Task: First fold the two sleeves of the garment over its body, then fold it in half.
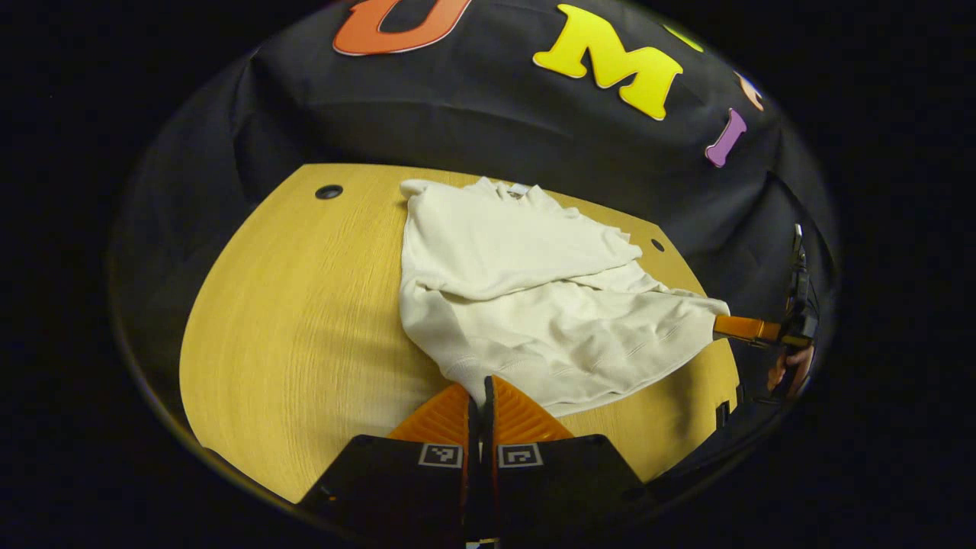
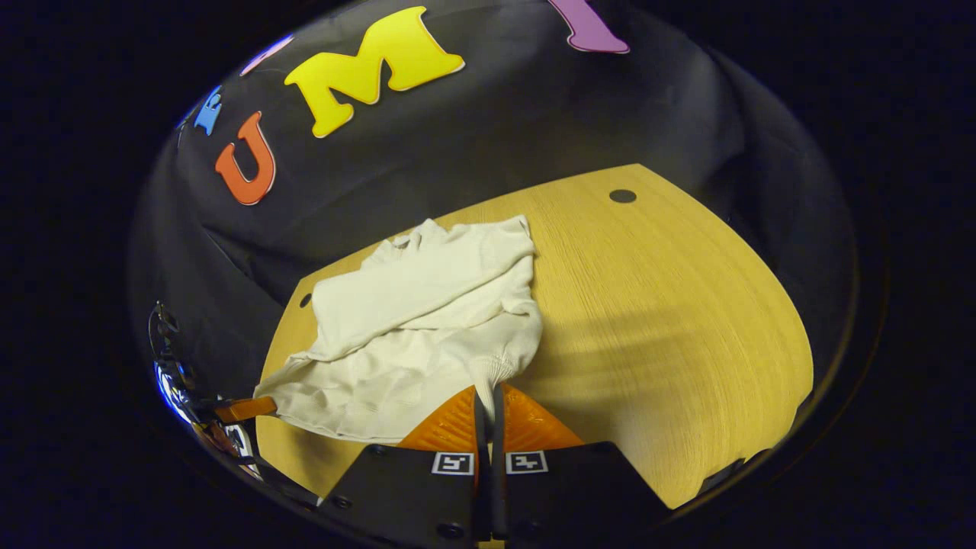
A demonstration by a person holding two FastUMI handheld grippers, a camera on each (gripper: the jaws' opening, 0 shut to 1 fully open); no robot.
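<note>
Two grippers each pinch a bottom corner of the cream-white knit sweatshirt [image 1: 526, 305] that lies on the yellow wood-grain table [image 1: 305, 320]. In the left gripper view, the left gripper [image 1: 479, 390] has its two fingers pressed together on the ribbed hem at the near corner of the garment, with a thin strip of cloth caught between them. At the right edge of that same view the right gripper [image 1: 724, 326] clamps the opposite hem corner, which is pulled out taut toward it, and a hand [image 1: 793, 366] holds the tool behind. In the right gripper view, the right gripper [image 2: 486, 396] is closed on the ribbed edge of the sweatshirt [image 2: 412, 335], and the left gripper [image 2: 263, 406] shows far off at the lower left, closed on the other corner. Both sleeves lie folded across the body of the garment, one over the other. The collar end rests at the far side of the table [image 2: 671, 305], close to the black cloth wall [image 1: 488, 130].
</note>
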